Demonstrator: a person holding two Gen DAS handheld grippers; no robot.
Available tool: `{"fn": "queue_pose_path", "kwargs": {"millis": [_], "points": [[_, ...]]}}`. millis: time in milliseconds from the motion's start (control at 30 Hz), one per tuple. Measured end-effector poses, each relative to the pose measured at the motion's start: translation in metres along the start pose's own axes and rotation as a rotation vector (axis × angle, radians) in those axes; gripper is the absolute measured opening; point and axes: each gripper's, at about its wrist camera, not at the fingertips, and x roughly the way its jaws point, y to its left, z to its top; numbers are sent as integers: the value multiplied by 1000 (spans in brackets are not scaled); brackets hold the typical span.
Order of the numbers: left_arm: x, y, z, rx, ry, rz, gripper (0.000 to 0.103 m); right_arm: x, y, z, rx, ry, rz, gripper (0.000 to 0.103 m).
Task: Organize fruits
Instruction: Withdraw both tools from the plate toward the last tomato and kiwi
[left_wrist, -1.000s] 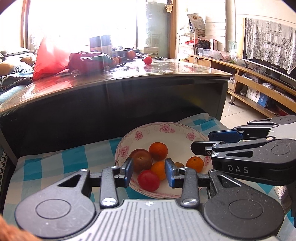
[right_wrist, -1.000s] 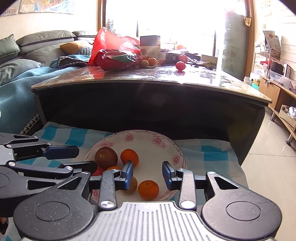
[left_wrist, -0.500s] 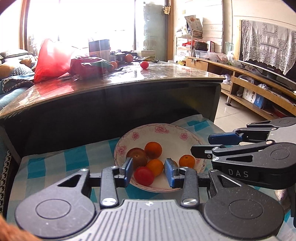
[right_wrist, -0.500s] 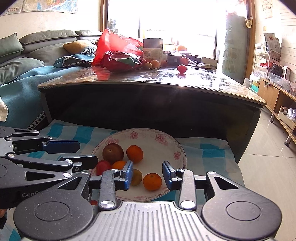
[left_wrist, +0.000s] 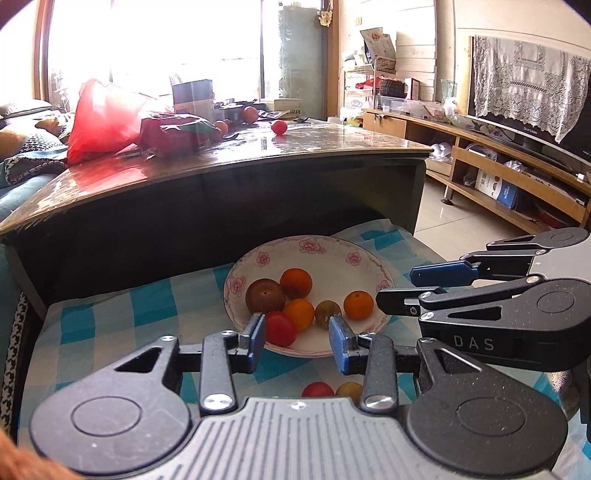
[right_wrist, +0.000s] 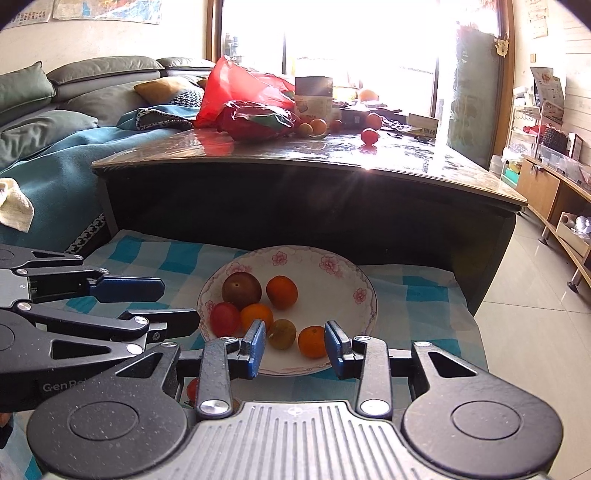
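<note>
A white plate with pink flowers (left_wrist: 332, 243) sits on a blue checked cloth (left_wrist: 110, 317) and holds several fruits: a brown one (left_wrist: 265, 295), oranges (left_wrist: 296, 283), a red one (left_wrist: 280, 328) and a greenish one (left_wrist: 328, 313). My left gripper (left_wrist: 297, 341) hovers at the plate's near rim, open, nothing between its blue pads. Below it a red fruit (left_wrist: 317, 389) and a yellowish fruit (left_wrist: 349, 389) lie loose on the cloth. My right gripper (right_wrist: 295, 343) stands open and empty over the near rim of the plate (right_wrist: 306, 254), beside the left gripper (right_wrist: 181, 304).
Behind the plate stands a dark coffee table (left_wrist: 229, 192) with a glossy top carrying a red bag (left_wrist: 103, 118), a box and several loose fruits (left_wrist: 279, 126). A sofa with blue blankets (right_wrist: 55, 166) is left; a wooden shelf unit (left_wrist: 517, 177) and tiled floor are right.
Both grippers have drawn back from the plate, which now looks smaller and farther off. Two loose fruits on the cloth have come into view under the left gripper. Jaws unchanged.
</note>
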Motion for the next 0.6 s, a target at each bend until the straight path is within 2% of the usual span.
{"fn": "queue_pose_path", "kwargs": {"millis": [200,467,600], "points": [[-11,-2,-13,13,29,-16,46,-7,5,-5,11,14,14,30],[-23,-1,-42,40,99,-39,46,-14,10,-26,20,77,19,30],[-20,5,-55,8,126,-52,46,-7,12,-37,11,118,23,30]]}}
